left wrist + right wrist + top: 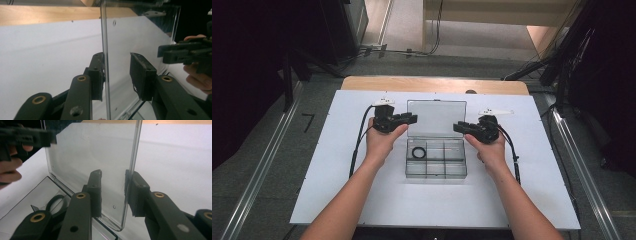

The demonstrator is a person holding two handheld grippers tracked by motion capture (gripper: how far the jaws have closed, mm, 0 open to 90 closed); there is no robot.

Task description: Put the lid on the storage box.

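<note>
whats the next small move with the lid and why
Probably close both sets of jaws onto the lid: it stands upright, its side edges lie between the jaws of the left gripper and right gripper, and the far pads don't touch it.

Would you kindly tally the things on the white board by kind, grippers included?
Clear compartment box with raised lid: 1
Black ring in the box: 1
Grippers, left gripper and right gripper: 2
Total: 4

Clear compartment box point(435, 159), lid point(436, 118) upright
</note>
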